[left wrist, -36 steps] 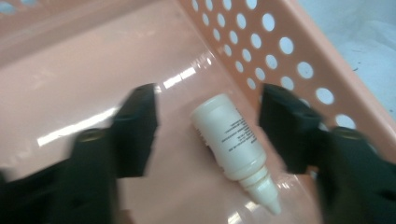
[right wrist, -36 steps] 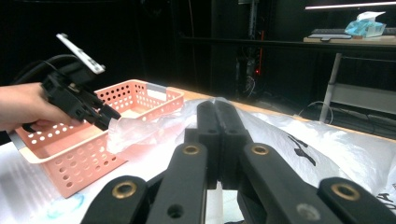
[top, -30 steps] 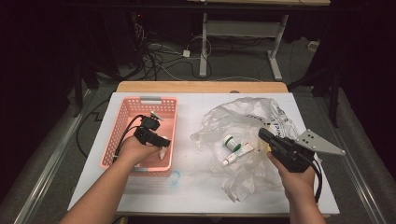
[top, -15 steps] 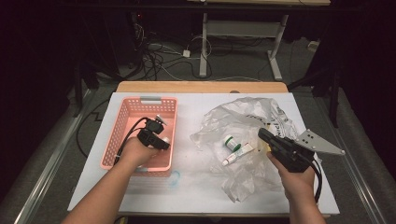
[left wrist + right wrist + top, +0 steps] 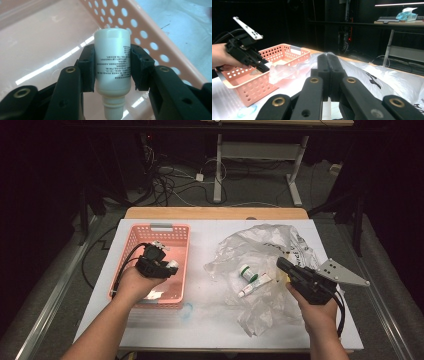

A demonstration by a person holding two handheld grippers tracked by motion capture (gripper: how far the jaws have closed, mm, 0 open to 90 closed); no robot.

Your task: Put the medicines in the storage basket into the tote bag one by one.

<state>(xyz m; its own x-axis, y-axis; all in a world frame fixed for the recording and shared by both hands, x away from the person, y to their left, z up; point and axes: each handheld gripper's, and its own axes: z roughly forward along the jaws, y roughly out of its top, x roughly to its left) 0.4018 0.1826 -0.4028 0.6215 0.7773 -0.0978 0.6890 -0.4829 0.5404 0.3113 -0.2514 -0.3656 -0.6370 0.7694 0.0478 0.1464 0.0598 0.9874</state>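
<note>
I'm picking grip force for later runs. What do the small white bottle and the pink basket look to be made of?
White bottle: probably plastic, smooth and slightly glossy, with printed text, clamped between the left tongs.
Pink basket: seemingly rigid moulded plastic, its walls punched with round holes and its floor glossy enough to mirror the lights.

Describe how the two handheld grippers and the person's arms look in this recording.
Both grippers, left gripper and right gripper, are black with brass-coloured rivets on the linkages and flat black pads. A black cable loops from the left one; the right one's cable trails past the wrist. The right carries a grey three-cornered plate with small dots. The forearms are bare, no sleeves or gloves.
</note>
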